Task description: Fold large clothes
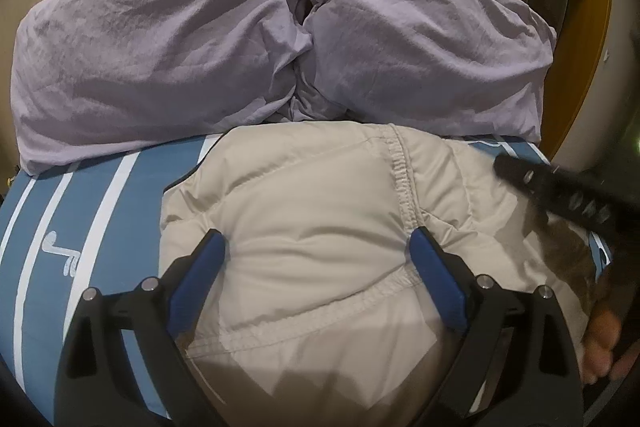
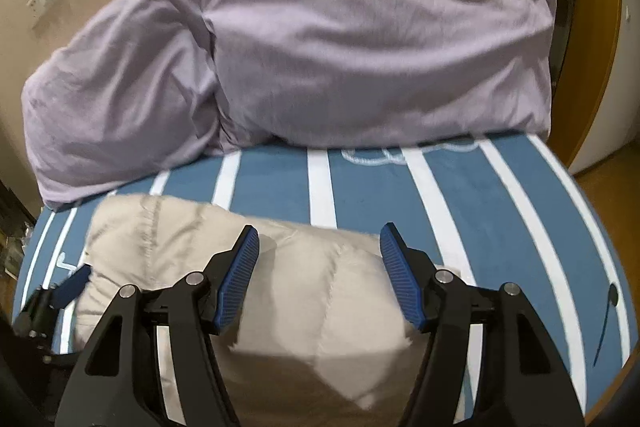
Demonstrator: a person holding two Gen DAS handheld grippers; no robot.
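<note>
Lying across the lower middle of both views on the blue striped bedsheet (image 2: 460, 195), below the lilac pillows (image 2: 360, 39) at the top: the beige padded jacket (image 1: 320, 195), bundled into a compact puffy block. Probably pressing and squaring the fold now, best done by flattening trapped air evenly from the stitched seams outward without dragging the sheet. Hovering tilted downward over the jacket, both released and gripping nothing: the left gripper (image 1: 318, 247) spread wide, the right gripper (image 2: 320, 243) parted at lower centre.
</note>
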